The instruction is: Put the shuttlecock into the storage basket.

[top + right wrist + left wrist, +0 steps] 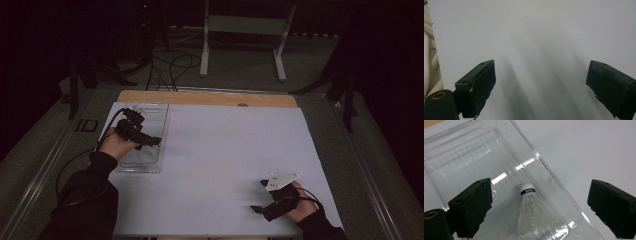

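Two grippers sit in your hands over the white worktop: nearest you, the right gripper hovers low at the near right with its fingers spread wide and nothing but bare sheet between them. Farther off at the left, your left gripper hangs above the clear plastic tray, fingers wide apart and gripping nothing — the white shuttlecock lies loose in the tray below, its blue-banded cork end pointing away from you, touching neither finger.
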Demonstrator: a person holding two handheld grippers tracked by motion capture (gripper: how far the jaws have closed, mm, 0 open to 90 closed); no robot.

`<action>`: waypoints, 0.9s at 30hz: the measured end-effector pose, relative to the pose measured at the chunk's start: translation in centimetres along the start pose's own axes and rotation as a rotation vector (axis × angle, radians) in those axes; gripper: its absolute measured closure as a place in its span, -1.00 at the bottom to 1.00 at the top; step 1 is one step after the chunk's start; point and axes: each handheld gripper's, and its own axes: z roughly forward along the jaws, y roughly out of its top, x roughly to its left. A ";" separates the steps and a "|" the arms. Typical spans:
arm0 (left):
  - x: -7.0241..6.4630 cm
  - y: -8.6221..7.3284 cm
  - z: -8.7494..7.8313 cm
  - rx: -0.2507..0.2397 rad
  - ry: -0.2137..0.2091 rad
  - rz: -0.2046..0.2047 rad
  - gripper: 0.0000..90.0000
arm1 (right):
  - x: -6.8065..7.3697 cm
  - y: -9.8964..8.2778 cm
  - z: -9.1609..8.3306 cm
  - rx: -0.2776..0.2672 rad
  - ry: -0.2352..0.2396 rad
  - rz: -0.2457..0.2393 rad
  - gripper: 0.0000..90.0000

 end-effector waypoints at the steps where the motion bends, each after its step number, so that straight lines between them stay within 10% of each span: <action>1: -0.1 0.1 -0.1 -0.003 -0.004 0.004 -0.90 | 0.0 0.0 0.0 0.000 0.001 0.001 -0.81; 27: -3.1 0.9 -0.3 -0.075 -0.072 0.098 -1.00 | 0.0 -0.1 0.1 0.002 0.006 0.001 -0.81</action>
